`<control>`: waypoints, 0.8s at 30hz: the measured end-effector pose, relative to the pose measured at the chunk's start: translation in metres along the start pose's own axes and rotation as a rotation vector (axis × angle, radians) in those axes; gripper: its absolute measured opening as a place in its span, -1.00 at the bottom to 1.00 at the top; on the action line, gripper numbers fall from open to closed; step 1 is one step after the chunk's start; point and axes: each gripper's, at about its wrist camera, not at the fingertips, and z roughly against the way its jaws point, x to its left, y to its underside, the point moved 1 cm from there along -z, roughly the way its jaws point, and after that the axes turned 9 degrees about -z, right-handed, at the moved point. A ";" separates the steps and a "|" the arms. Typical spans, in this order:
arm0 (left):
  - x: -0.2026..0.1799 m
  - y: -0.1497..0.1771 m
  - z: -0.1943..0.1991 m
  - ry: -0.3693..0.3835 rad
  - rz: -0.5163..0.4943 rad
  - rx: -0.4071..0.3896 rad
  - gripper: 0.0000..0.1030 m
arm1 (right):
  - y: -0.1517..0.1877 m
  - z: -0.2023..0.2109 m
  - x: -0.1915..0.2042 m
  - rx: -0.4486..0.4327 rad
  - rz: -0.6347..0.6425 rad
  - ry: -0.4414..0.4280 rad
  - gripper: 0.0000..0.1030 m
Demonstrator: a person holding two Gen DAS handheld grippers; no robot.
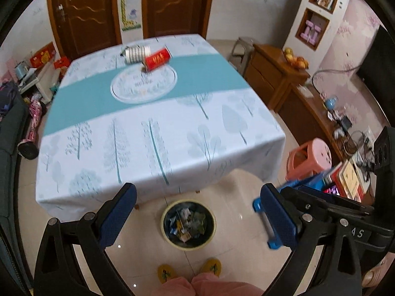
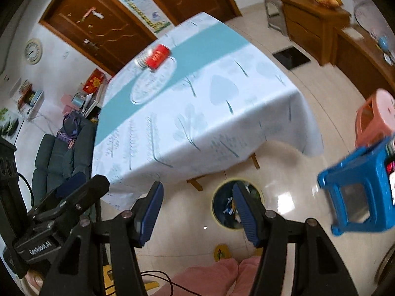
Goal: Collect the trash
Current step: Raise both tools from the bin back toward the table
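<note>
Both tongs hang over the floor in front of the desk (image 1: 158, 133), and both stand wide open with nothing between their blue pads. In the left wrist view the left tongs (image 1: 197, 212) frame a round trash bin (image 1: 188, 224) at 6 o'clock, standing on the pale floor tiles just beyond the person's yellow slippers (image 1: 213, 266); the bin holds a jumble of wrappers and scraps. In the right wrist view the right tongs (image 2: 197, 212) sit above the same bin (image 2: 223, 207), whose yellow rim shows partly behind the right-hand pad. The desk is covered with a white cloth printed with pale trees and crossed by a teal band. Far across it, toward 12 o'clock in the left wrist view, a red can (image 1: 157, 59) lies on its side at the edge of a round white plate (image 1: 144, 83), touching a white striped can (image 1: 137, 53) behind it. A blue plastic stool (image 2: 360, 190) stands at 3 o'clock in the right wrist view, with a pink stool (image 2: 375, 116) just beyond it. The left tongs' body shows at 8 o'clock in that view.
</note>
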 end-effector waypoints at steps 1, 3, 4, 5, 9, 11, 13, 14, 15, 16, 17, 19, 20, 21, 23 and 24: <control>0.001 -0.005 0.002 -0.010 0.004 -0.009 0.93 | -0.003 0.002 0.003 -0.004 0.014 -0.004 0.14; 0.003 -0.011 0.005 -0.026 0.011 -0.019 0.93 | -0.013 0.002 0.011 -0.008 0.045 -0.017 0.14; 0.003 -0.013 0.005 -0.031 0.014 -0.023 0.93 | -0.017 0.002 0.014 -0.006 0.055 -0.023 0.14; 0.005 -0.016 0.006 -0.040 0.017 -0.028 0.93 | -0.021 0.001 0.018 -0.003 0.067 -0.029 0.14; 0.016 -0.023 0.007 -0.074 0.036 -0.043 0.93 | -0.036 -0.011 0.035 0.008 0.109 -0.044 0.14; 0.027 -0.029 0.006 -0.087 0.052 -0.050 0.93 | -0.043 -0.018 0.043 0.014 0.121 -0.049 0.14; 0.038 -0.034 0.002 -0.089 0.062 -0.052 0.93 | -0.050 -0.025 0.050 0.019 0.135 -0.052 0.14; 0.045 -0.038 -0.001 -0.093 0.064 -0.051 0.93 | -0.055 -0.031 0.056 0.021 0.143 -0.053 0.14; 0.053 -0.043 -0.006 -0.099 0.062 -0.046 0.93 | -0.060 -0.036 0.061 0.024 0.149 -0.052 0.14; 0.058 -0.047 -0.009 -0.102 0.060 -0.043 0.93 | -0.065 -0.041 0.065 0.027 0.152 -0.050 0.14; 0.067 -0.054 -0.014 -0.103 0.056 -0.039 0.93 | -0.070 -0.046 0.070 0.029 0.153 -0.049 0.14; 0.082 -0.068 -0.024 -0.100 0.045 -0.033 0.93 | -0.084 -0.057 0.080 0.028 0.147 -0.046 0.14; 0.091 -0.077 -0.031 -0.097 0.030 -0.027 0.93 | -0.094 -0.064 0.087 0.024 0.141 -0.042 0.14; 0.099 -0.086 -0.038 -0.095 0.015 -0.022 0.93 | -0.102 -0.069 0.093 0.018 0.135 -0.038 0.14; 0.120 -0.108 -0.053 -0.101 -0.022 -0.011 0.93 | -0.118 -0.080 0.103 0.006 0.118 -0.030 0.14; 0.128 -0.118 -0.058 -0.103 -0.033 -0.008 0.93 | -0.129 -0.088 0.111 -0.001 0.097 -0.023 0.14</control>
